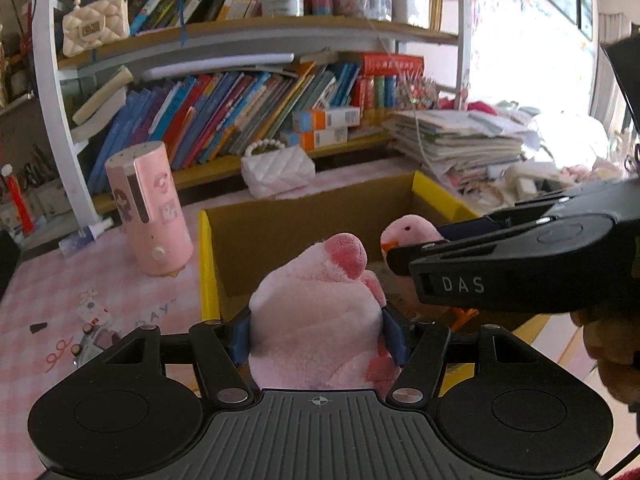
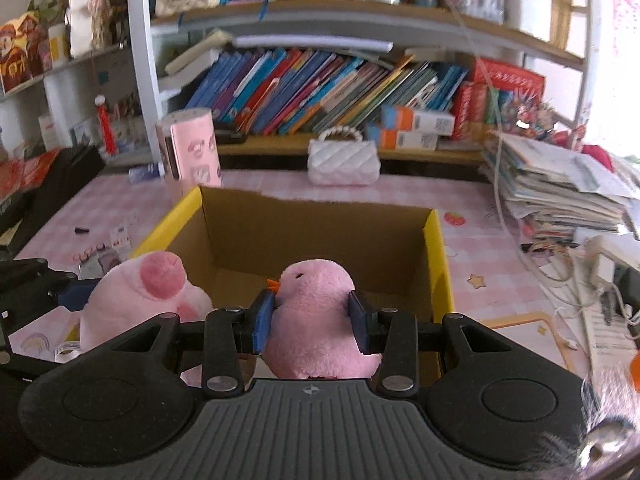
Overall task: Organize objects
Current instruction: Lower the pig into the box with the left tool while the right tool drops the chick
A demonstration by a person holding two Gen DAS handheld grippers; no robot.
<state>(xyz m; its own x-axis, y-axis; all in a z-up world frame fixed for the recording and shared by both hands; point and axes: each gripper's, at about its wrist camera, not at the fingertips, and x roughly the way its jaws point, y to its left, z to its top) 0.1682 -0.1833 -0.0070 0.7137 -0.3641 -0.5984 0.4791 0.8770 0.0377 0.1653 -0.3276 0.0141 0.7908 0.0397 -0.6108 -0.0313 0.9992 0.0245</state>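
My left gripper (image 1: 318, 338) is shut on a pale pink pig plush (image 1: 316, 312) with a darker pink snout, held at the near left rim of an open cardboard box (image 1: 280, 228) with yellow edges. My right gripper (image 2: 312, 326) is shut on a pink duck plush (image 2: 316, 312) with an orange beak, held over the box's (image 2: 320, 232) near edge. In the left wrist view the duck (image 1: 408, 232) shows behind the right gripper's black body (image 1: 520, 268). The pig (image 2: 136, 296) sits left of the duck in the right wrist view. Blue pads press into both toys.
A pink cylinder device (image 1: 150, 216) stands left of the box on the pink checked tablecloth (image 1: 60, 292). A white quilted purse (image 1: 276, 170) lies behind the box. A paper stack (image 2: 560, 184) rises at the right. Bookshelves (image 1: 240, 108) fill the back; cables (image 2: 580, 264) trail at right.
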